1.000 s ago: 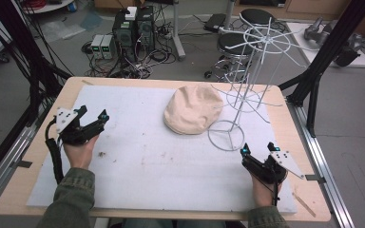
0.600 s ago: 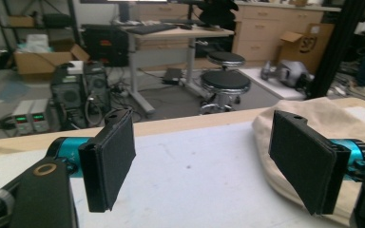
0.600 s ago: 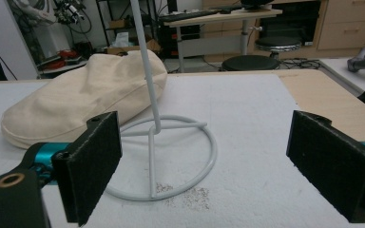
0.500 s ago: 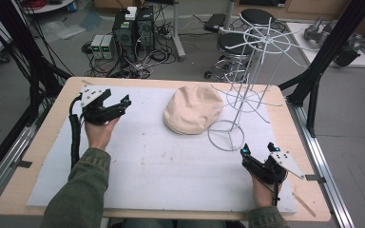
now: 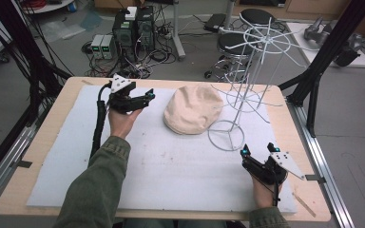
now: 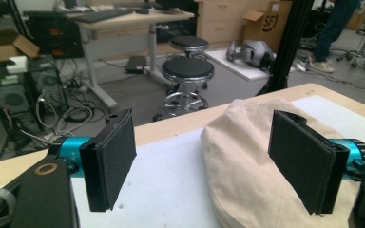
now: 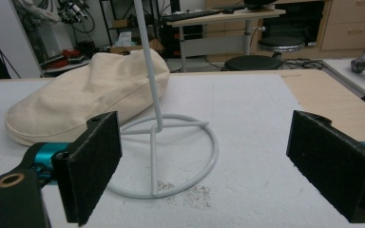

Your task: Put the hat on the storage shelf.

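Lying flat, cap (image 5: 193, 109) stretches lengthwise toward left gripper (image 5: 140, 99).

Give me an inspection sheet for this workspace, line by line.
Surface: wooden table covered by a white mat; dark specks on the mat by the stand's base.
Job's things: beige cap lying beside a white wire stand, upright.
Clutter: nothing seen.
Grippers: left claw open, aimed at the cap, apart from it; right claw open, near the stand's base ring.
Cables: black cable trailing along the left forearm.
Surroundings: stools, computer towers, floor wiring.
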